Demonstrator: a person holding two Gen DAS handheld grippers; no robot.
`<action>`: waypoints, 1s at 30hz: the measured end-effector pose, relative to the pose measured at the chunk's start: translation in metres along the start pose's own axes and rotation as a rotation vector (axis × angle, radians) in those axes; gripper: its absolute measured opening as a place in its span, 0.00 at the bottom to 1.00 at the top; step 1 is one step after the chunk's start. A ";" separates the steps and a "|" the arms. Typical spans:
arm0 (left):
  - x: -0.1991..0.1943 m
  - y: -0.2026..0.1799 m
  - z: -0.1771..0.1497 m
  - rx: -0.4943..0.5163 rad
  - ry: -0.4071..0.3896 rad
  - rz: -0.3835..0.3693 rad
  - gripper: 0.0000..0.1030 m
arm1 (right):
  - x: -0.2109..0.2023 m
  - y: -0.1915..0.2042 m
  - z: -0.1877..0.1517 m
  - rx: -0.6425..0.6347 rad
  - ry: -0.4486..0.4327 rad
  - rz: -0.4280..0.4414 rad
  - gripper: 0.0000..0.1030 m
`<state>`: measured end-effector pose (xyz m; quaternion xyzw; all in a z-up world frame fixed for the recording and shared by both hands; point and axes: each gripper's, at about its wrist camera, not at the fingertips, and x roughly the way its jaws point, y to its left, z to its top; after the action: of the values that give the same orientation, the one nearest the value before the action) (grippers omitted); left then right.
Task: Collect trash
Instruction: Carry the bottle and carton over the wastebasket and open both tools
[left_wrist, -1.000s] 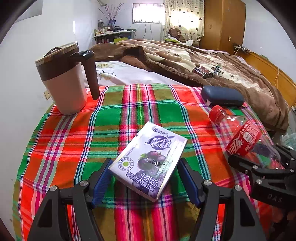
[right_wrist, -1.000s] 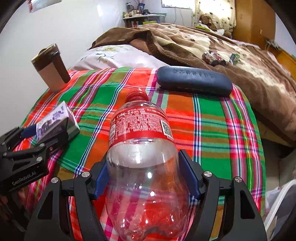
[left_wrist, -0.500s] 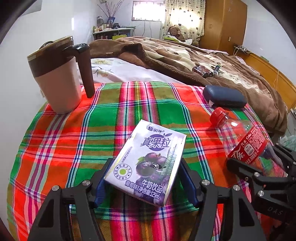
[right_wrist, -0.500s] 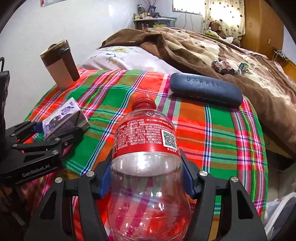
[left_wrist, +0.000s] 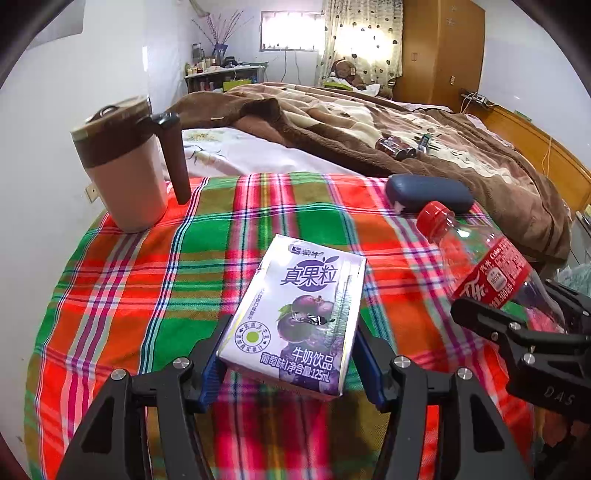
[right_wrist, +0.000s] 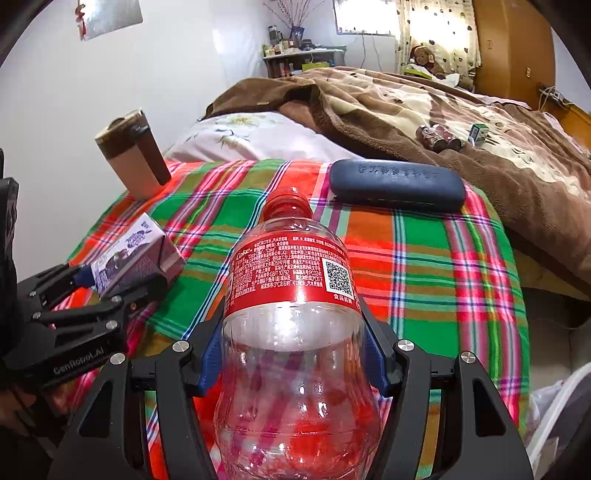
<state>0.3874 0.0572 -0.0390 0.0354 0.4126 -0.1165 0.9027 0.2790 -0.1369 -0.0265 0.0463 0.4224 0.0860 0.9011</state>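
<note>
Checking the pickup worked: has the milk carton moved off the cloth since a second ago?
Yes. The milk carton, clamped in the left gripper, has tilted up off the plaid cloth; its far end now reaches nearer the mug.

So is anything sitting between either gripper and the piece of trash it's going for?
Nothing visible. The left gripper already has its pads on the sides of the milk carton, and the right gripper is closed on the empty plastic bottle. The mug and the dark blue case stand farther back on the plaid cloth.
</note>
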 end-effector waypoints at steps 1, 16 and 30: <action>-0.004 -0.002 0.000 -0.001 -0.005 -0.007 0.59 | -0.003 -0.001 -0.001 0.002 -0.002 0.002 0.62; -0.090 -0.065 -0.015 0.055 -0.087 -0.041 0.59 | -0.075 -0.027 -0.021 0.050 -0.087 -0.001 0.62; -0.160 -0.138 -0.033 0.118 -0.168 -0.080 0.59 | -0.141 -0.065 -0.049 0.093 -0.173 -0.015 0.62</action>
<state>0.2287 -0.0425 0.0642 0.0621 0.3288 -0.1794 0.9251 0.1607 -0.2277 0.0380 0.0921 0.3468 0.0553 0.9318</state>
